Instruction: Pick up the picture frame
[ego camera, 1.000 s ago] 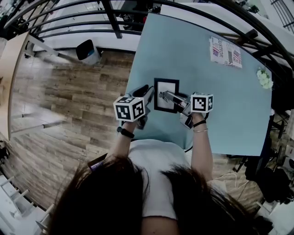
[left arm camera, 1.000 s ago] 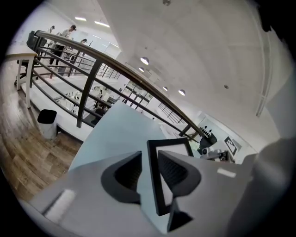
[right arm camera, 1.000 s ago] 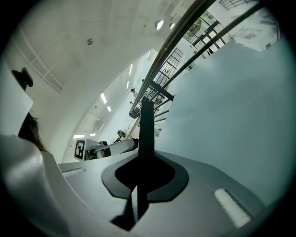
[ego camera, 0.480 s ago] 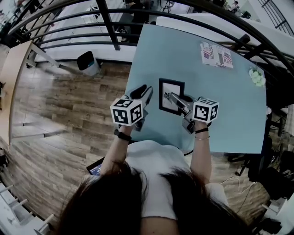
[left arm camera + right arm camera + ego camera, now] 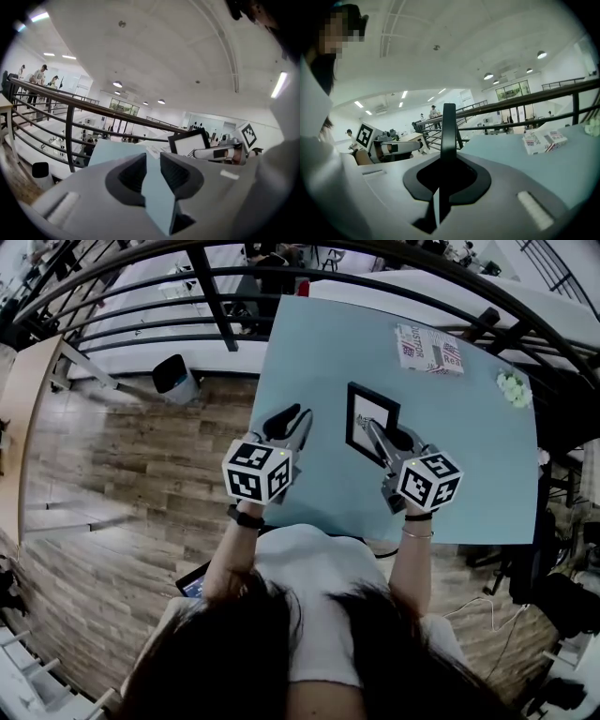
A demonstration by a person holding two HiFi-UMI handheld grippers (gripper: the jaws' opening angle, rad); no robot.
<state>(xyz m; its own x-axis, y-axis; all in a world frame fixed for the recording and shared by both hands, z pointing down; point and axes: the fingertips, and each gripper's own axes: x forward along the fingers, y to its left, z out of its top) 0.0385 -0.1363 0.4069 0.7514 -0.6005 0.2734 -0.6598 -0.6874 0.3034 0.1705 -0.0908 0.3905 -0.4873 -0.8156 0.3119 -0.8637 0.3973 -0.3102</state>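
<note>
The black picture frame (image 5: 375, 409) with a white mat hangs tilted above the light blue table (image 5: 309, 343). My right gripper (image 5: 372, 431) is shut on its near edge. In the right gripper view the frame (image 5: 448, 136) stands edge-on, pinched between the jaws of the right gripper (image 5: 446, 174). My left gripper (image 5: 292, 418) hovers left of the frame, over the table's left edge, open with nothing in it. In the left gripper view only table shows in the gap of the left gripper (image 5: 151, 171), and the frame (image 5: 190, 143) is off to the right.
A printed box (image 5: 428, 348) lies at the table's far side, and a small white flower bunch (image 5: 512, 387) sits at its right edge. A dark metal railing (image 5: 216, 296) runs beyond the table. A bin (image 5: 173, 376) stands on the wooden floor to the left.
Both grippers have risen. The frame has come up off the table in the right gripper, tipping from flat toward upright and shifting to the right. The left gripper stays empty.
</note>
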